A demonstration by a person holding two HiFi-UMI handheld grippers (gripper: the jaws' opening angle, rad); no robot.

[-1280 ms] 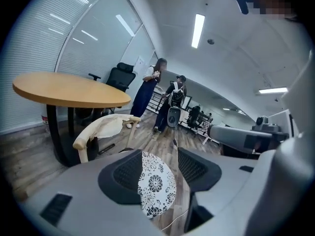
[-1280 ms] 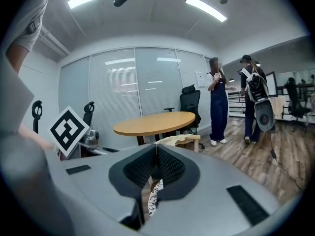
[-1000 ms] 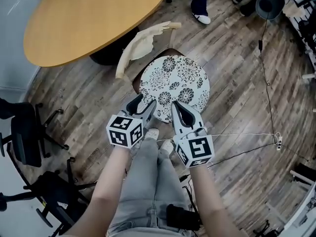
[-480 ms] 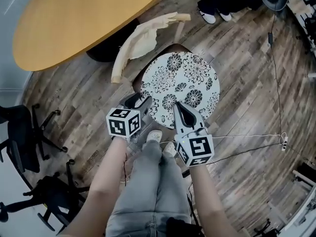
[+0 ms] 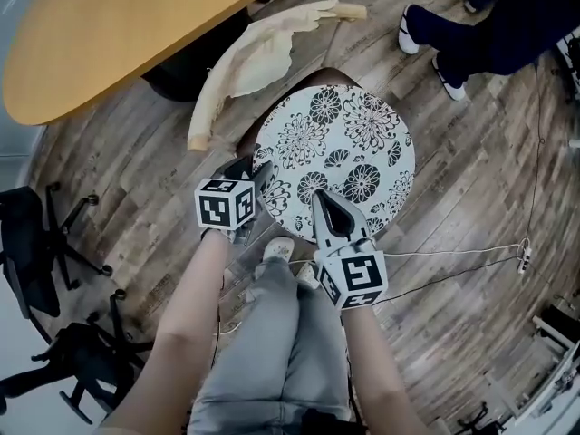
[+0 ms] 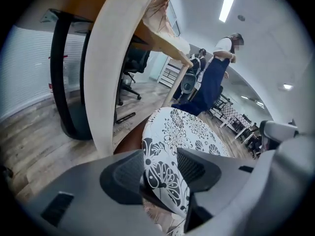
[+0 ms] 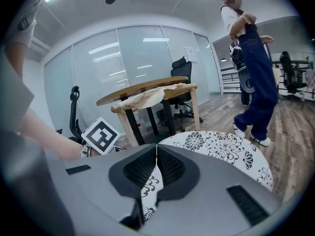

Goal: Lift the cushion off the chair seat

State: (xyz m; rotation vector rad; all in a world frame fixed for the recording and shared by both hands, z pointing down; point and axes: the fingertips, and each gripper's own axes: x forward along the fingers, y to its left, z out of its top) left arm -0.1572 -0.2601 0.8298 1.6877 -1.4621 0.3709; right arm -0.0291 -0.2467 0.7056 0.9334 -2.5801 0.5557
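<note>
Two grippers are at the near edge of the round flower cushion [image 5: 349,139]. The cushion lies on the chair seat [image 6: 129,141], and a little brown seat peeks out at its rim. The left gripper [image 5: 247,178] is at the left side of that near edge. In the left gripper view its jaws are a little way apart, with the cushion's edge filling the gap and touching both pads. So it has hold of the cushion. The right gripper [image 5: 321,199] is at the middle of the near edge. In the right gripper view its jaws are almost together, tips meeting, and flower cloth shows in the thin slit between them. It looks like it pinches a thin bit of the edge, but I am not fully sure. I think the grabbing part is done, or very nearly. The lifting part is not done yet, because most of the cushion rests flat on the seat. What is left is to raise both grippers together so the cushion comes up and away from the chair. A big round table [image 5: 118,34] is just past the chair back [image 5: 240,71]. Another person's legs [image 5: 489,34] are on the far side.
</note>
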